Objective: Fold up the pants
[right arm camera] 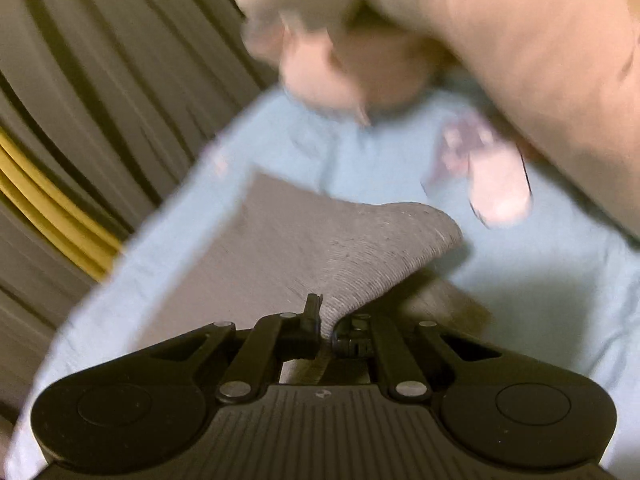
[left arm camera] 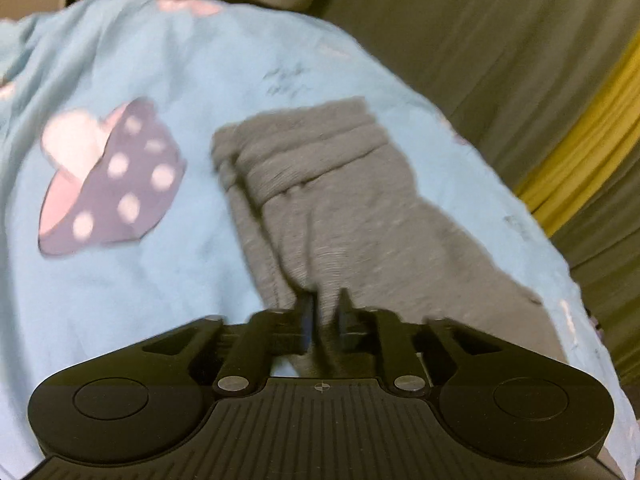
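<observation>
Small grey knit pants [left arm camera: 340, 208] lie on a light blue sheet [left arm camera: 120, 280]; their ribbed waistband is at the far end. My left gripper [left arm camera: 326, 312] is shut on a near edge of the pants. In the right wrist view the grey pants [right arm camera: 304, 248] are lifted and curl over toward the right. My right gripper [right arm camera: 328, 320] is shut on their near edge. Both views are blurred by motion.
The blue sheet [right arm camera: 520, 280] carries a purple dotted mushroom print [left arm camera: 116, 184]. Grey curtains [left arm camera: 500, 40] with a yellow stripe [left arm camera: 580, 152] hang beside the bed edge. A person's arm and hand [right arm camera: 500, 40] reach in at the far right.
</observation>
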